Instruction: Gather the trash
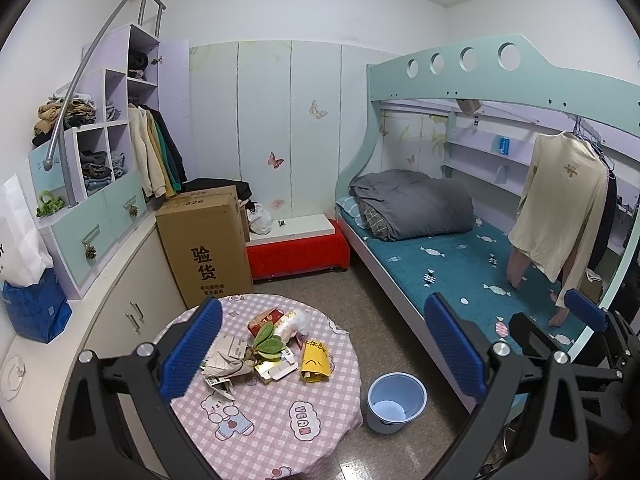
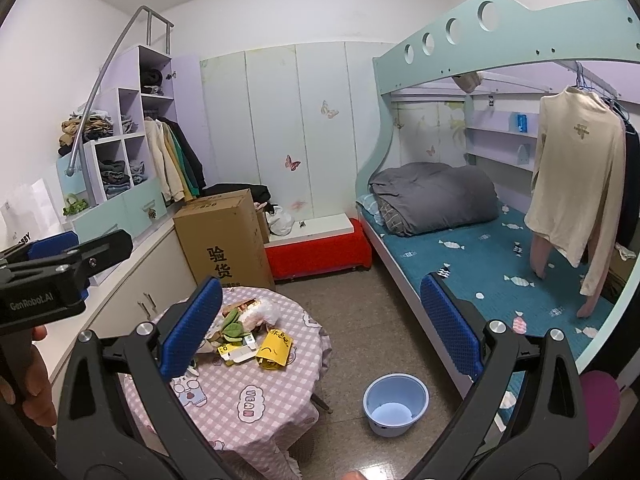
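A pile of trash lies on the round table with a pink checked cloth: crumpled paper, a yellow packet, a clear plastic wrapper, green leaves and a small carton. A light blue bin stands on the floor right of the table. My left gripper is open, empty, held above the table. My right gripper is open, empty, above the table's right side.
A tall cardboard box and a red bench stand behind the table. A bunk bed fills the right side. A cabinet counter with shelves runs along the left.
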Demonstrator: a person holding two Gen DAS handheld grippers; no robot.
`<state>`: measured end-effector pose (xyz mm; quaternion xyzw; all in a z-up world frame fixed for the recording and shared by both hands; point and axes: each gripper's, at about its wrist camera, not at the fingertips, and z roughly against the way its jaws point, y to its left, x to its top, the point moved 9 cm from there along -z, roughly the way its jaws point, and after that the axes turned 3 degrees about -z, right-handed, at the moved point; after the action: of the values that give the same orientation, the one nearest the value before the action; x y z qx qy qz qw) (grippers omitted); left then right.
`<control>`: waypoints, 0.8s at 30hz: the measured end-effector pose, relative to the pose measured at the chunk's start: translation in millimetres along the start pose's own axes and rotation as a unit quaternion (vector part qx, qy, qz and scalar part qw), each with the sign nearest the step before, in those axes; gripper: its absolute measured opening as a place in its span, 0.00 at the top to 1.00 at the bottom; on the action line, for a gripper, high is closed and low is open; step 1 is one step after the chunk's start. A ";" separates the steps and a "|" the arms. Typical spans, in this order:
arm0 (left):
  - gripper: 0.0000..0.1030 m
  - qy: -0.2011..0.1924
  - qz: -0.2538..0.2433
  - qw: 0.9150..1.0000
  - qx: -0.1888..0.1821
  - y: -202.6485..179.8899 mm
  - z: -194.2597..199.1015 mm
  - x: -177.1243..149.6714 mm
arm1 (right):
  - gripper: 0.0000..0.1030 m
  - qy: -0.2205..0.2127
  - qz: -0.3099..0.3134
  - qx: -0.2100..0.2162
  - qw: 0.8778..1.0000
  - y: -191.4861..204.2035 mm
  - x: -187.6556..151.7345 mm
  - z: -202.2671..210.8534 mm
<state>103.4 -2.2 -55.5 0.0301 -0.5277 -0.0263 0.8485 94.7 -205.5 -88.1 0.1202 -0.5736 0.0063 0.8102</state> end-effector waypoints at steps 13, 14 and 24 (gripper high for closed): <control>0.04 0.009 0.002 1.000 0.005 0.1 -2.2 -5.4 | 0.06 0.011 -0.006 0.010 1.000 -6.0 -2.8 -3.2; 0.04 0.010 0.003 1.000 0.005 0.6 -2.2 -6.2 | 0.06 0.012 -0.007 0.010 1.000 -6.0 -3.3 -3.4; 0.04 0.014 0.007 1.000 0.008 1.4 -3.2 -9.5 | 0.06 0.018 -0.003 0.016 1.000 -5.5 -6.6 -5.2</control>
<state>102.1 0.0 -65.3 0.0336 -0.5159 -0.0156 0.8558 98.1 -208.9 -96.8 0.1353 -0.5581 0.0152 0.8185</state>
